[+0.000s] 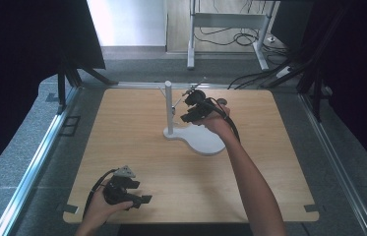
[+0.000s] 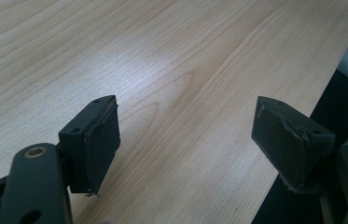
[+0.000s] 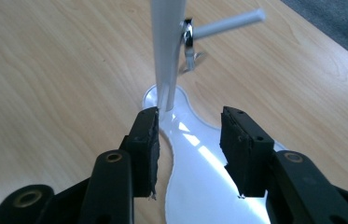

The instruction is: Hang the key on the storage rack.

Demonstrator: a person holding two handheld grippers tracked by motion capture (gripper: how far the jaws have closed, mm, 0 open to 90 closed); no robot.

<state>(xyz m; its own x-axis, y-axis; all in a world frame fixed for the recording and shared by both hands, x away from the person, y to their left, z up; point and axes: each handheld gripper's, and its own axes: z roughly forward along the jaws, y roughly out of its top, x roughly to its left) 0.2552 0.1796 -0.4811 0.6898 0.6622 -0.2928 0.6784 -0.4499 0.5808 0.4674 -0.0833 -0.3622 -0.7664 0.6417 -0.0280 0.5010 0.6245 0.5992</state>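
A white stand rises at the table's middle, with an upright post on a flat curved base. In the right gripper view the post carries a side peg, and a small metal ring hangs on that peg close to the post. My right gripper is open just right of the post, above the base, with nothing between its jaws. My left gripper rests near the table's front left, open and empty over bare wood.
The wooden table is framed by aluminium rails on grey floor. In the left gripper view the table's front edge runs just right of the jaws. Dark curtains stand on both sides, and desk legs with cables are behind.
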